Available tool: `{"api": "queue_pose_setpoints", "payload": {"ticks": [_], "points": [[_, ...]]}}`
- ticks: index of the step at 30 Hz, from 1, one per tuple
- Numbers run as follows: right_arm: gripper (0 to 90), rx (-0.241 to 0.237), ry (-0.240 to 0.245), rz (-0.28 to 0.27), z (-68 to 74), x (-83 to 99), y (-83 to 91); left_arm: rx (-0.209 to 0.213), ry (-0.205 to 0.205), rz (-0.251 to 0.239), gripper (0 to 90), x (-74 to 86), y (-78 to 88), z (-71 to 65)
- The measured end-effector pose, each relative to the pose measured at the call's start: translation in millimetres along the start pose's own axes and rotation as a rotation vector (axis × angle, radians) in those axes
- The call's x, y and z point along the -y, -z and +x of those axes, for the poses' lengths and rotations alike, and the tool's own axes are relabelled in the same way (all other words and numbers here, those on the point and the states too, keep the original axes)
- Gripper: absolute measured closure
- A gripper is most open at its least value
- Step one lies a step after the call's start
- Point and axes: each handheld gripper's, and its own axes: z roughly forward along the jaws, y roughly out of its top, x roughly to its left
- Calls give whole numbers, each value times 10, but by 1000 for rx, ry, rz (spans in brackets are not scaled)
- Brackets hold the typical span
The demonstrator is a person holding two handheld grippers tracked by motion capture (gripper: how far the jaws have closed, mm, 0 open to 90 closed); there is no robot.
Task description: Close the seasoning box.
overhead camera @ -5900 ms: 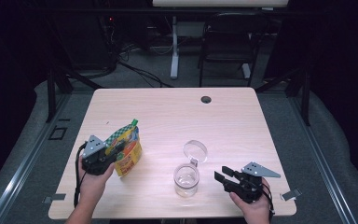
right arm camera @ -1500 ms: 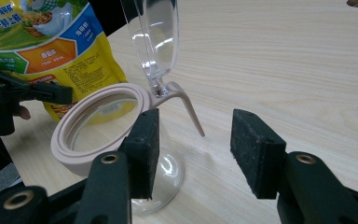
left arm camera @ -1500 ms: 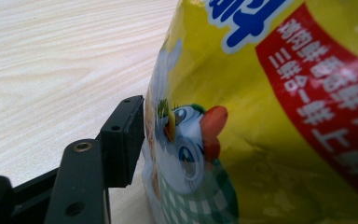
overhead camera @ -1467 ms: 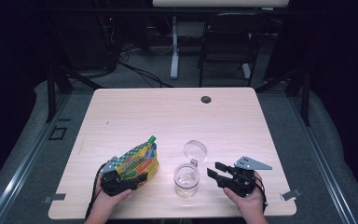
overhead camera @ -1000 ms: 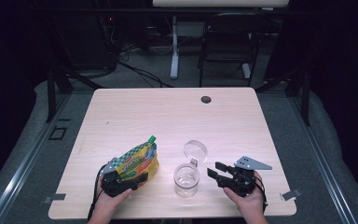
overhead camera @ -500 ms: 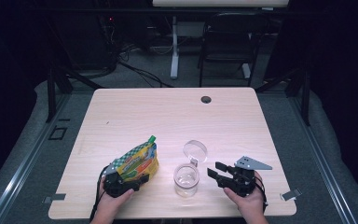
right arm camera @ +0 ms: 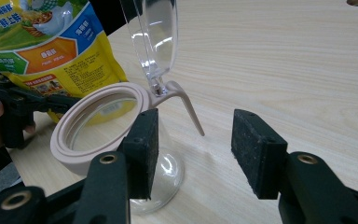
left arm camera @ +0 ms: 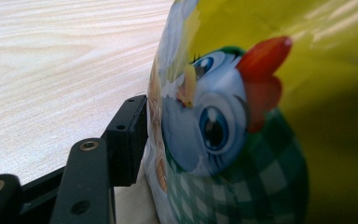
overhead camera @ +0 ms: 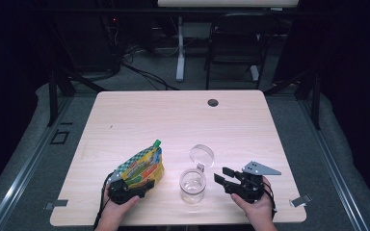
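A yellow and green snack bag [overhead camera: 143, 165] with a cartoon bird [left arm camera: 223, 135] leans over the near left of the wooden table [overhead camera: 173, 115]. My left gripper [overhead camera: 126, 189] is shut on its lower end; one black pad [left arm camera: 127, 140] presses its side and the other jaw is hidden behind it. A clear glass jar [overhead camera: 192, 185] with a pinkish rim [right arm camera: 98, 123] stands just right of the bag, its hinged clear lid [overhead camera: 202, 155] flipped open. My right gripper [overhead camera: 229, 181] sits right of the jar, open, with the left pad [right arm camera: 142, 149] in front of the jar wall.
A dark round grommet [overhead camera: 213, 102] sits near the table's far edge. Behind the table stand a black chair [overhead camera: 236, 43] and cables on the floor. The table's far half is bare wood.
Since the earliest frame my left gripper has carried the bag rightward and nearer, beside the jar, and my right gripper edged left toward the jar. Over the last second nothing visibly moved.
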Motion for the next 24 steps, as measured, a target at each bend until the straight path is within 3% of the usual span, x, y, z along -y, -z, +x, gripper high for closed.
{"api": "queue_pose_setpoints", "payload": {"ticks": [6,24], "points": [[513,0,0,0,0,0,1,14,3,0,444,26,-29,11],[512,1,5,7,1,0,-4,5,-4,-7,436,29,-57,10]]}}
